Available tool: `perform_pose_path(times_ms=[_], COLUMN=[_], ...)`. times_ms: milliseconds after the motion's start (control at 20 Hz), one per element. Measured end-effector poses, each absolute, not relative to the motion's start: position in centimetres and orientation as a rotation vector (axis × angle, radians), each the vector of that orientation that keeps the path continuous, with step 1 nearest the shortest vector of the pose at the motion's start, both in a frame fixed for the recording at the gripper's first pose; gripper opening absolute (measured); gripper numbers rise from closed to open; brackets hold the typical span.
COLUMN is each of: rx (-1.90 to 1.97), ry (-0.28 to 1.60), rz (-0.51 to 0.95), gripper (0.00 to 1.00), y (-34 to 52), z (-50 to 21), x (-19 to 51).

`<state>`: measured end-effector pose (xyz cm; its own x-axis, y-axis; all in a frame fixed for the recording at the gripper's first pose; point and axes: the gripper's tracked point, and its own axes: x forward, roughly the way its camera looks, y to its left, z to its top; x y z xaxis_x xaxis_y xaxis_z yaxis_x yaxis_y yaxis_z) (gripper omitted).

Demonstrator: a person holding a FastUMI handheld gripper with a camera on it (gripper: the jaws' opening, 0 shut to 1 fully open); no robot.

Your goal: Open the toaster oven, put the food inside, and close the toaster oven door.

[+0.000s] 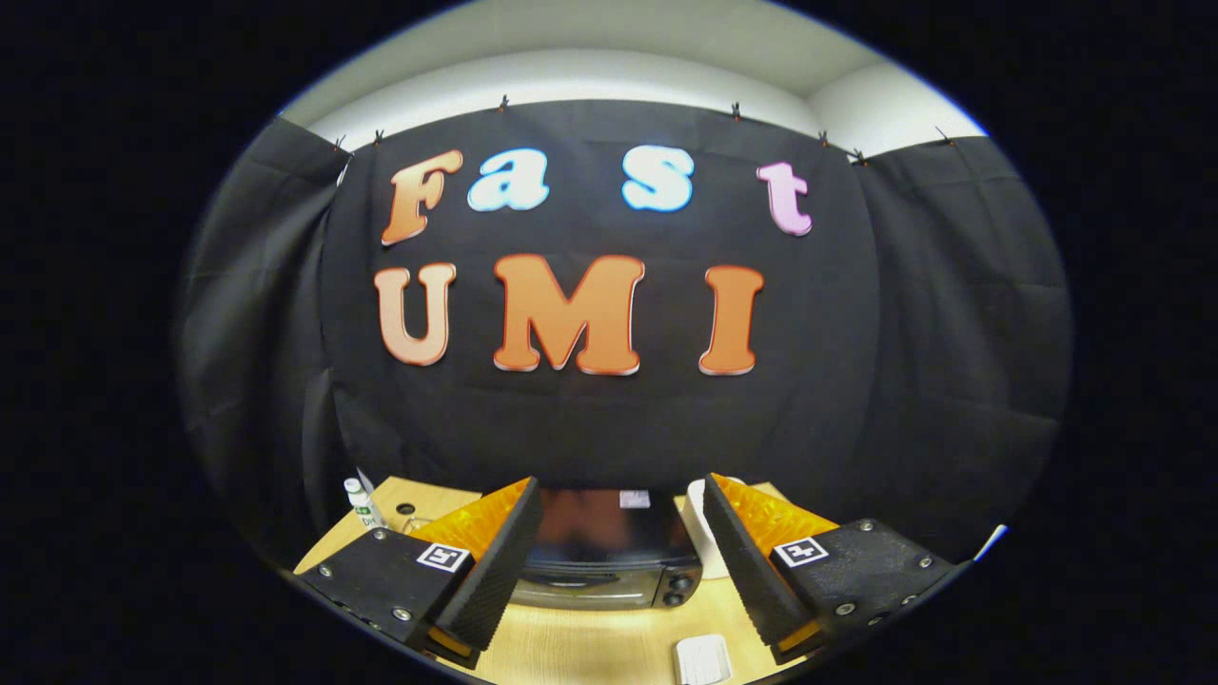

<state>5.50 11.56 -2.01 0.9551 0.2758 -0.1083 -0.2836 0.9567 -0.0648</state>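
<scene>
Toaster oven (609, 557) at desk's (590, 647) far edge, against booth wall, door shut, knobs at right. Gripper (623, 561) fingers wide apart, holding nothing, oven framed between them, well beyond tips. White item (702, 658) on desk nearer, likely food. Advise: lower, centre on door's top edge, narrow fingers before hooking.

Lighting was even and moderately bright, apparently from overhead; the pale ceiling band above the cloth (609, 400) read brightest. The cloth soaked up light and showed only faint folds. The table (590, 647) was warmly lit, without hard shadows. The oven (609, 557) door carried a dull reddish reflection and a small pale glare patch near its top. Fisheye distortion bowed the cloth's top edge and compressed everything around the oven. The gripper (618, 561), fingers apart with nothing between them, was sharp; the orange panels glowed.
</scene>
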Motion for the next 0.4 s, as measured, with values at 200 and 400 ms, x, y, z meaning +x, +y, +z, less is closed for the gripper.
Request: perform_pose_path(times_ms=[200,400], rx=[-0.089,-0.085], ry=[0.027,0.000], rz=[0.273,0.265], gripper=[1.00,1.00], y=[9.6,8.2], z=[2.5,4.1], x=[2.8,1.4])
